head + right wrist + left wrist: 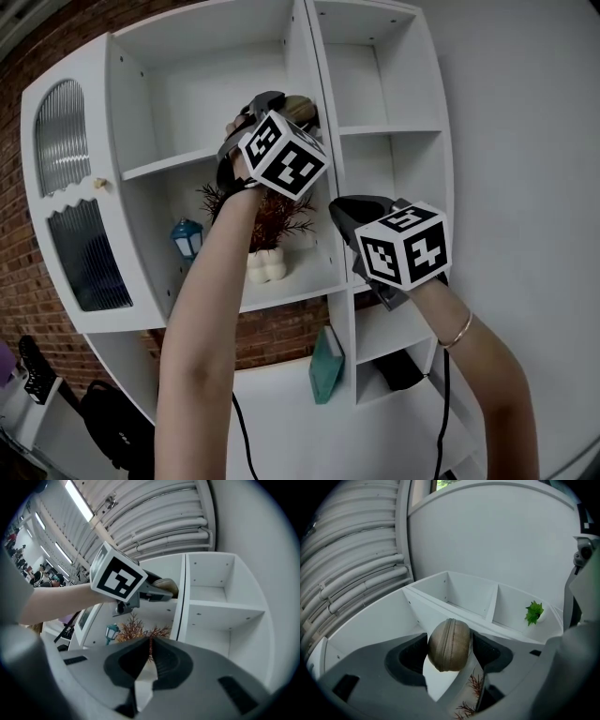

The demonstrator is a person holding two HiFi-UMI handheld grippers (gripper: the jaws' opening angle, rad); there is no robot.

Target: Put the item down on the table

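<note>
1. Fingers (410, 656) of the left gripper (450, 641) stand wide, with the item (449, 645), a ribbed tan rounded piece, between them. Both pads seem to meet its sides, so I judge it gripped.
2. That grip is raised to the upper left compartment of the white cabinet (375, 131), close to the middle divider. The item is therefore up at the shelving, not yet anywhere near a tabletop, and no tabletop can be made out.
3. Closed together and empty, the right gripper (149, 644) waits lower down and beside the divider, probably kept clear as the spare hand.
4. One compartment below holds a reddish-brown plant (272, 220) in a white pot (265, 265), with a small blue lantern (187, 237) just beside it.
5. Lower still, a teal thing (326, 366) leans against the divider.
6. A green sprig (533, 612) sits in another compartment.
</note>
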